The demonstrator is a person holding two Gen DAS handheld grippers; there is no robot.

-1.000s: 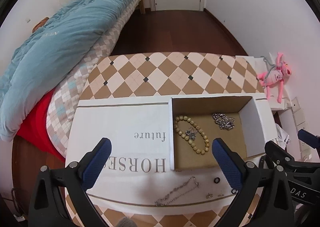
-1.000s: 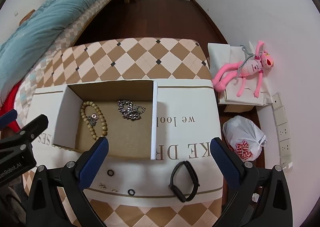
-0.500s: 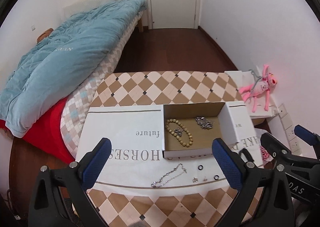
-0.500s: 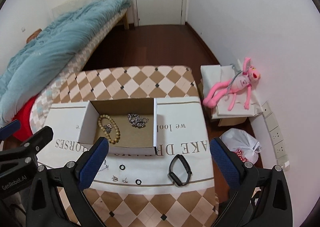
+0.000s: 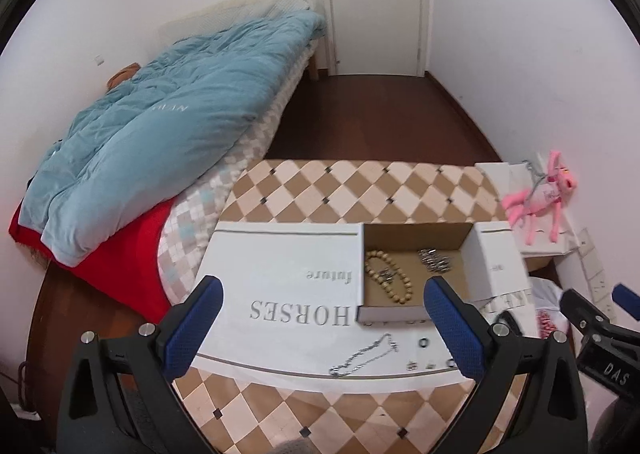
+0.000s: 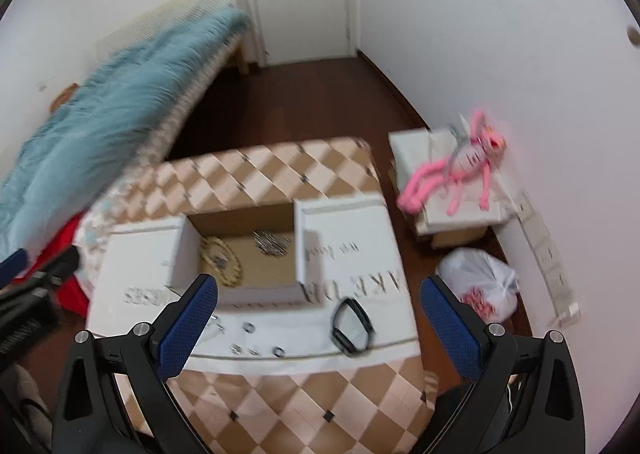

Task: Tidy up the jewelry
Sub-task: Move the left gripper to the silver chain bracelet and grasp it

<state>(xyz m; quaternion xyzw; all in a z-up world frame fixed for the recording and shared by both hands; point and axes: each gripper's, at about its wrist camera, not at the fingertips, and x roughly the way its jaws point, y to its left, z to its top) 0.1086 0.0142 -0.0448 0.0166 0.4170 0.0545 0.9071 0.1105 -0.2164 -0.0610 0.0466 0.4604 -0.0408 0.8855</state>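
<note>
An open cardboard box (image 5: 416, 232) (image 6: 244, 220) sits on a white printed sheet (image 5: 288, 282) on the checkered table. In it lie a wooden bead bracelet (image 5: 386, 280) (image 6: 224, 268) and a silver chain (image 5: 434, 260) (image 6: 272, 242). In front of the box lie a thin silver necklace (image 5: 364, 354), small rings (image 5: 422, 342) (image 6: 248, 326), ear studs (image 5: 416, 365) and a black band (image 6: 352, 328). My left gripper (image 5: 326, 328) and right gripper (image 6: 316, 328) are open and empty, held high above the table's near edge.
A bed with a blue quilt (image 5: 160, 142) stands to the left. A pink plush toy (image 6: 460, 166) lies on a box at the right wall, with a white plastic bag (image 6: 480, 282) on the floor. A closed door (image 5: 372, 2) is at the back.
Both grippers have risen and pulled back from the table, so the box and jewelry look smaller and farther. The jaws stayed open. The jewelry has not moved.
</note>
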